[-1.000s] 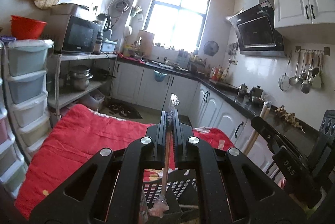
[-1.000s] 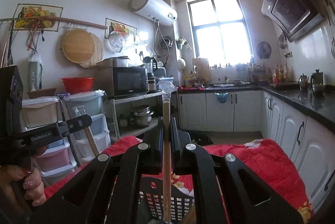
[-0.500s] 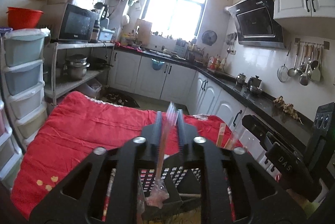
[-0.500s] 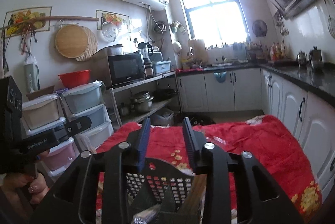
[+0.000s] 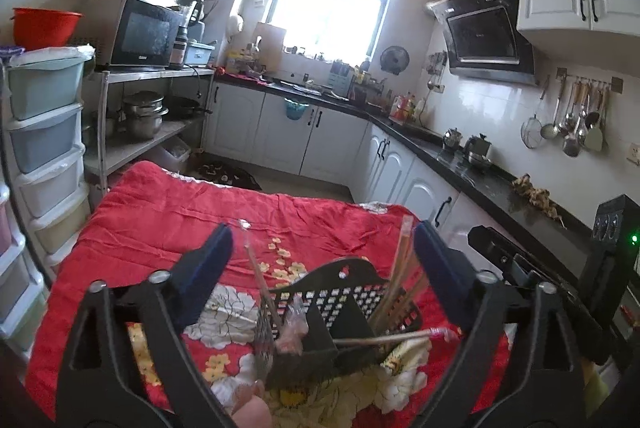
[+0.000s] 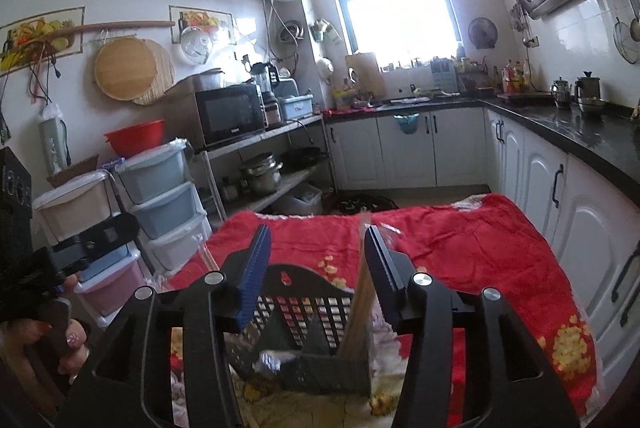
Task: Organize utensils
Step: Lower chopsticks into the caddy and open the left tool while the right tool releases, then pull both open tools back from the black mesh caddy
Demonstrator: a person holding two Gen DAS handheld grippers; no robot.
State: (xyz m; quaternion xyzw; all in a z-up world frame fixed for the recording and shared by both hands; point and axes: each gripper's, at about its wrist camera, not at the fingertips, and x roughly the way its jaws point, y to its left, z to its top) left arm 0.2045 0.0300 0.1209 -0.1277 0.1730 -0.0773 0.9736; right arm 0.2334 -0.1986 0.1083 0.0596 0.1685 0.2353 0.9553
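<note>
Left wrist: black basket (image 5: 344,304) sits between the left tool's (image 5: 322,248) spread fingers.

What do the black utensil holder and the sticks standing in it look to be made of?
Utensil holder: apparently moulded plastic, matt black, with a perforated grid wall and a hanging hole. Sticks: pale tan, probably wood or bamboo chopsticks; some seem wrapped in clear, glossy film.

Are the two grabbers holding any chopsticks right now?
No. Both are open and empty: the left hand-held gripper and the right hand-held gripper. The wrapped chopsticks stand in the black basket.
</note>
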